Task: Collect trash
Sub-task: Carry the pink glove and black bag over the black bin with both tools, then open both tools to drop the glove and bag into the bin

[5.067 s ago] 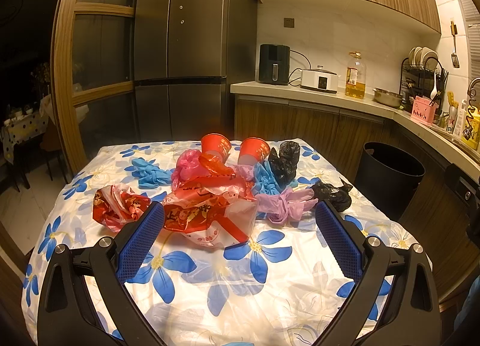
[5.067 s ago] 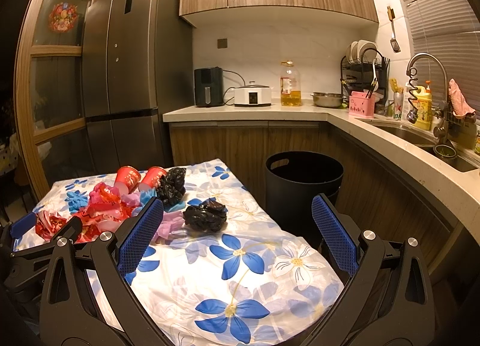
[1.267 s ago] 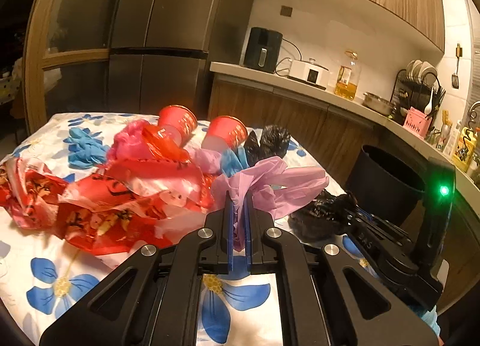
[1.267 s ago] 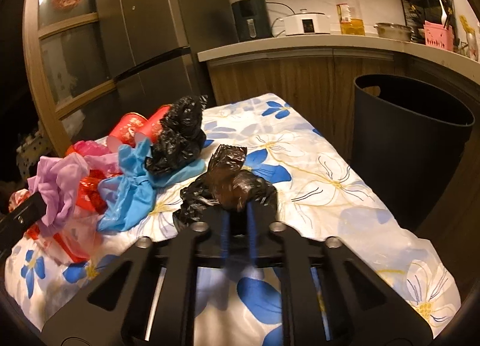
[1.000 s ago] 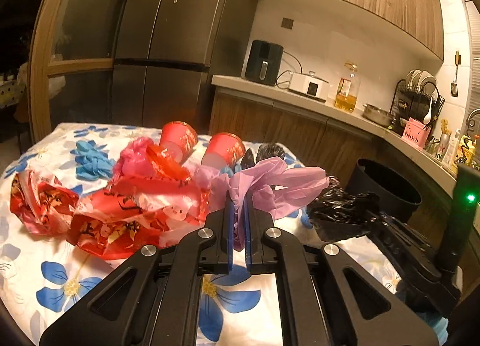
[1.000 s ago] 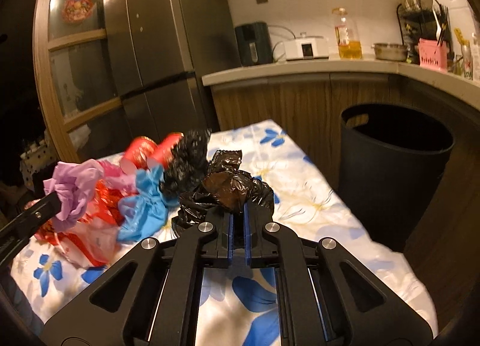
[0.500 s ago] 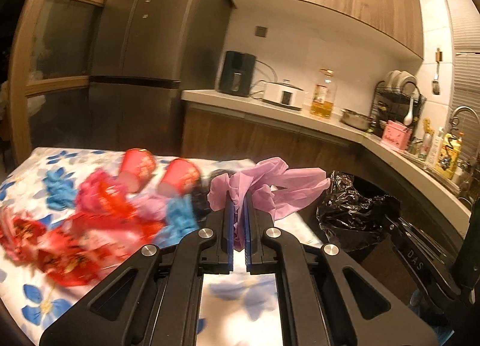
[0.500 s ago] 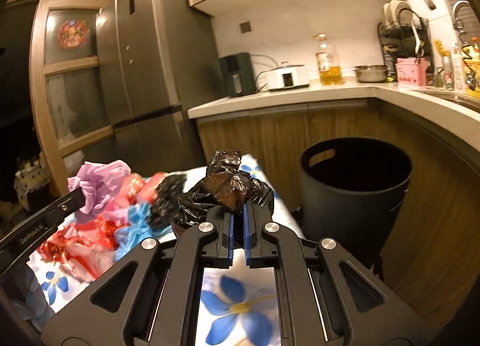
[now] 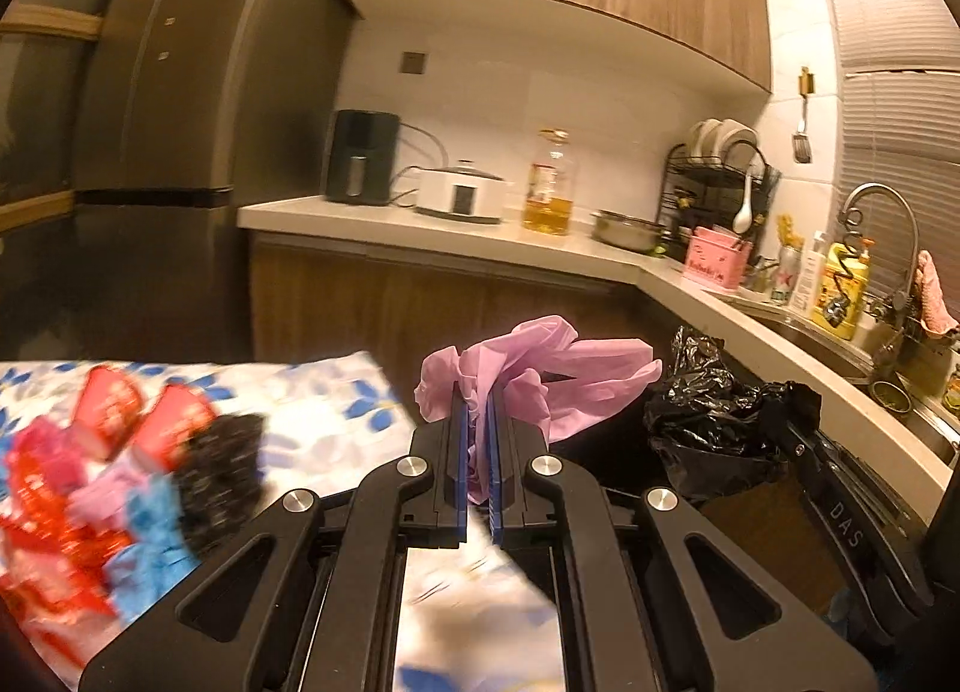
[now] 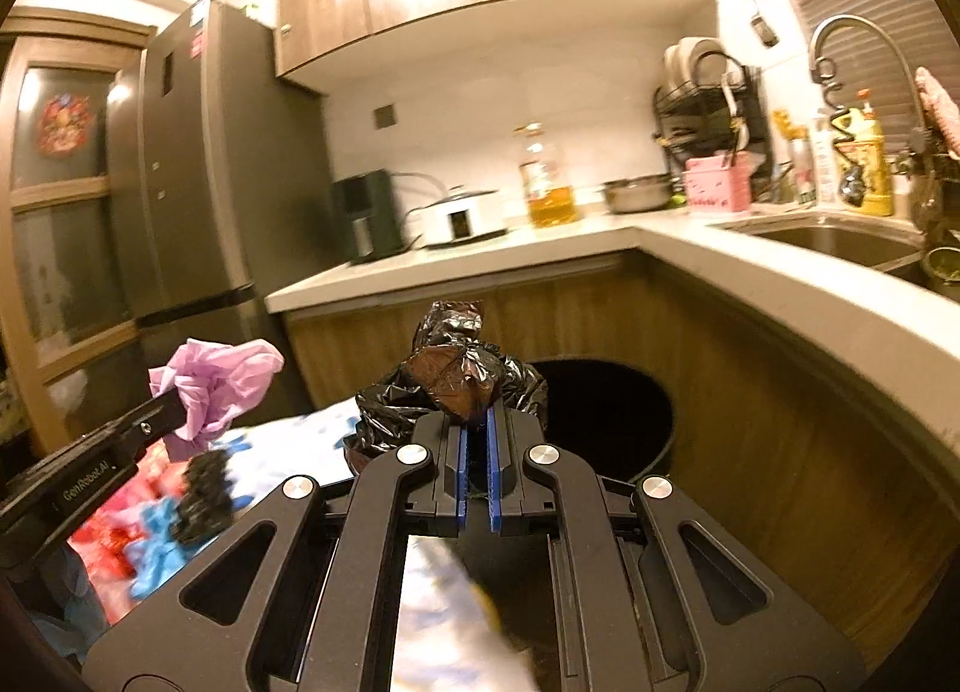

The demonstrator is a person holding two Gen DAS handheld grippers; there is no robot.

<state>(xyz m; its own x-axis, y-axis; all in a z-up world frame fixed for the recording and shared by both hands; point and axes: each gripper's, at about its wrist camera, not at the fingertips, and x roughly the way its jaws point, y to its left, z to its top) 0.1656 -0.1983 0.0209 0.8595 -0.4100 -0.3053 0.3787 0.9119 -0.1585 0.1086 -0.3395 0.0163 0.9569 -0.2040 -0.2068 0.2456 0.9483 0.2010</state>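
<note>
Your left gripper [image 9: 477,410] is clenched on a crumpled pink plastic bag [image 9: 540,374], and that bag hangs in the air past the right edge of the table [image 9: 336,392], with nothing under it that you can make out. The bag is thin, soft film, bunched where the pads bite it, and its loose lobes spread up and out to the right of the fingers; its longer run lies roughly across the view, not along the fingers

Further right, your right gripper [image 10: 477,428] is clamped on a wadded black plastic bag [image 10: 450,386]. It is glossy, wrinkled film, one brownish crushed face turned to the camera, and it bulges above and to the left of the fingertips

What the coming move turns on is the black bin [image 10: 600,416]: in the right wrist view its open mouth lies just beyond and slightly right of the black bag, low against the wooden cabinet fronts. From where things stand, your right hand looks the nearer to that mouth, while the left must travel further right across the table's edge to get its bag over it

Red, pink, blue and black scraps [image 9: 120,464] are left heaped near the table's left side
</note>
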